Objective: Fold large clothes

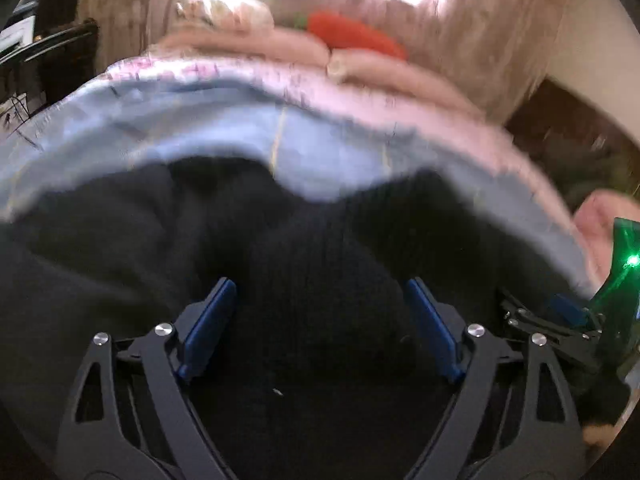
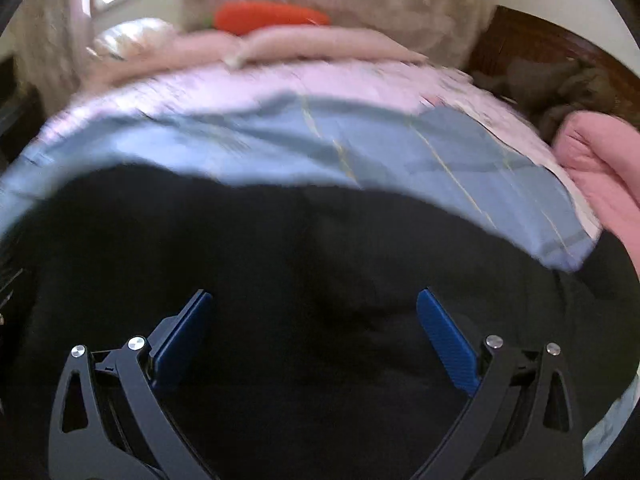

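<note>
A large black garment [image 1: 312,240] lies spread on a light blue sheet [image 1: 200,128] on the bed; it also shows in the right wrist view [image 2: 320,248]. My left gripper [image 1: 320,288] is open, its blue pads [image 1: 212,320] wide apart just above the black cloth, holding nothing. My right gripper [image 2: 314,300] is open over the same garment, blue pads [image 2: 448,336] wide apart and empty. The right gripper's body [image 1: 560,320] shows at the right edge of the left wrist view. Both views are motion-blurred.
A pink bedspread [image 2: 280,80] lies beyond the blue sheet [image 2: 440,148]. Pink pillows [image 2: 312,46] and an orange carrot-shaped cushion [image 2: 272,16] are at the bed's head. A folded pink blanket [image 2: 600,160] lies at the right. Curtains [image 2: 380,4] hang behind. Dark furniture [image 1: 52,52] stands at the left.
</note>
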